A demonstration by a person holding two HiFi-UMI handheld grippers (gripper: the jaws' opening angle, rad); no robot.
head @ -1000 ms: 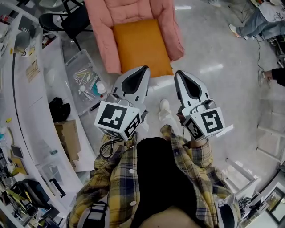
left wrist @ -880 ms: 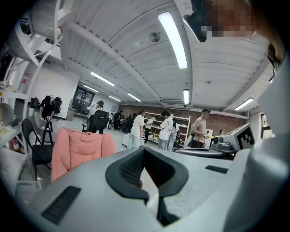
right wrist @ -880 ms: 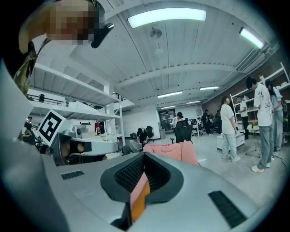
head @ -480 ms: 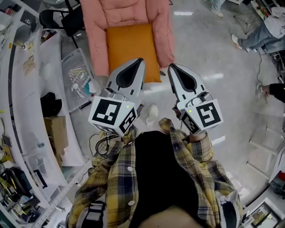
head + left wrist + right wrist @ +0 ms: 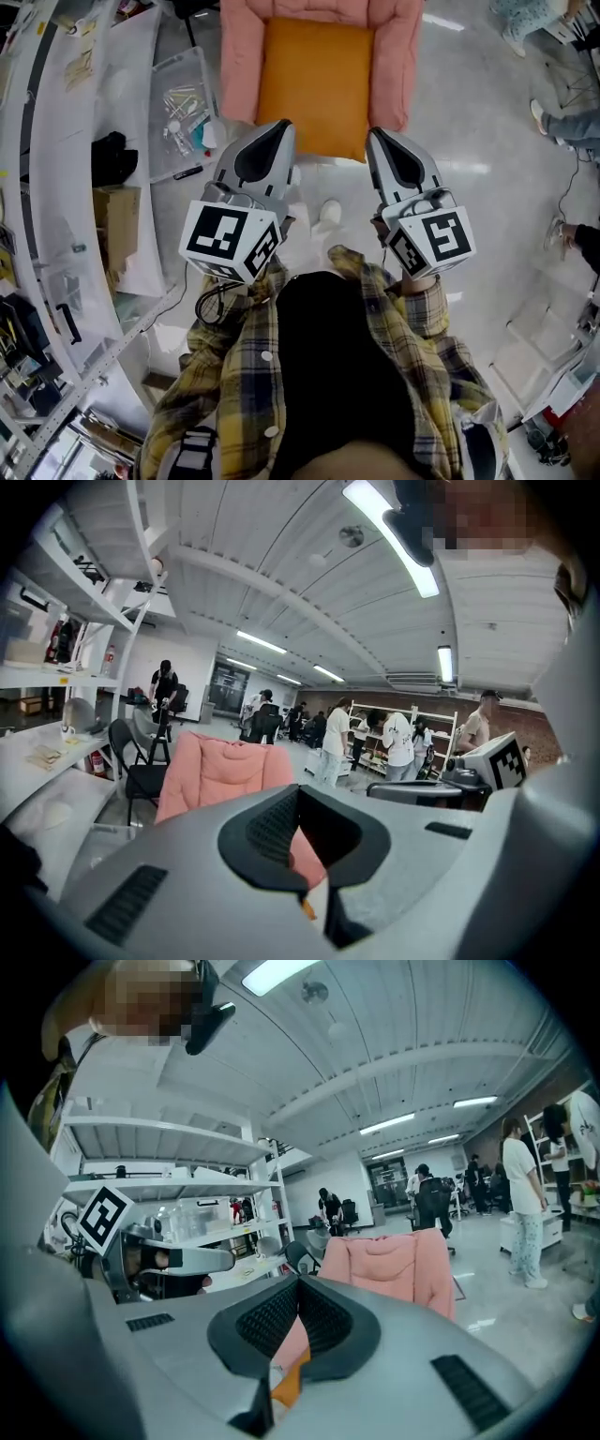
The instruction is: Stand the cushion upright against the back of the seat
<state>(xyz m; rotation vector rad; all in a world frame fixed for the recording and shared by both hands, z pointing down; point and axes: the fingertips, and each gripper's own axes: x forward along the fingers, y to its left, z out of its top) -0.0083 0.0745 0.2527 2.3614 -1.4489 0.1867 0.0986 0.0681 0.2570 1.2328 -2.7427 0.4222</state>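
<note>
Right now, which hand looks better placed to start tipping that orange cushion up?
Left, narrowly. The left gripper overlaps the cushion at its front left corner; the right gripper sits just outside the right corner. Both grippers' jaws are shut.

No words, numbers or brand names could be read anywhere. The only signs were black-and-white square markers, one set on the left cube and one on the right cube. Papers on the table were too small to read.
</note>
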